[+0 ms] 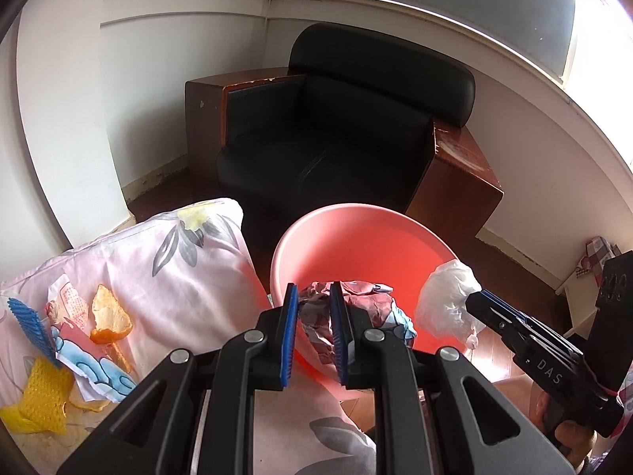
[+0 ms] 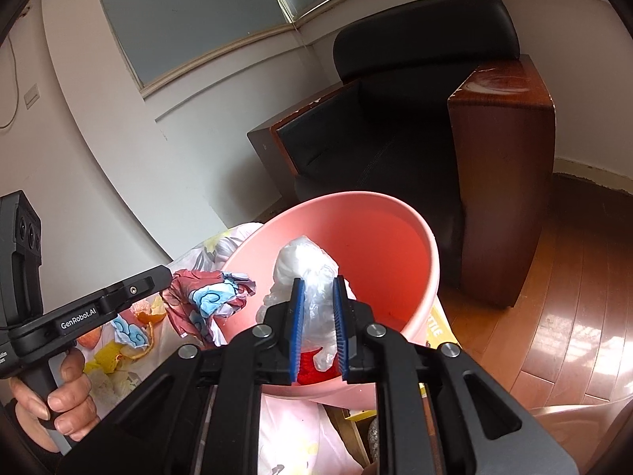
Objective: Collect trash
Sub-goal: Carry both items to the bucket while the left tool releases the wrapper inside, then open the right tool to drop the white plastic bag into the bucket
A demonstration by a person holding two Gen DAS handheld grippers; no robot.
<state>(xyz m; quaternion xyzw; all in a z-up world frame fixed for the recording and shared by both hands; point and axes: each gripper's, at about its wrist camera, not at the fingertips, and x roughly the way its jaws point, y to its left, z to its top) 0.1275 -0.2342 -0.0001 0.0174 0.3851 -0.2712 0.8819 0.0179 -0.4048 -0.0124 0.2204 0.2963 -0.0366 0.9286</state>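
Grippers over pink bucket (image 1: pixel 395 237): left gripper (image 1: pixel 313 330) clamps crumpled wrapper (image 1: pixel 356 301), right gripper (image 2: pixel 319 326) clamps plastic bag (image 2: pixel 304 265).
Orange peel (image 1: pixel 108 312), yellow net (image 1: pixel 43 396) left on floral sheet (image 1: pixel 178 269); black armchair (image 1: pixel 336 138) ahead.

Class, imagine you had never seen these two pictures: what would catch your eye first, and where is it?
First, the pink bin in the middle, in front of the black armchair. Next, the two loads over it: the left gripper clamps a crumpled printed wrapper, and the right gripper clamps a white plastic bag. Orange peel lies on the floral sheet at left.
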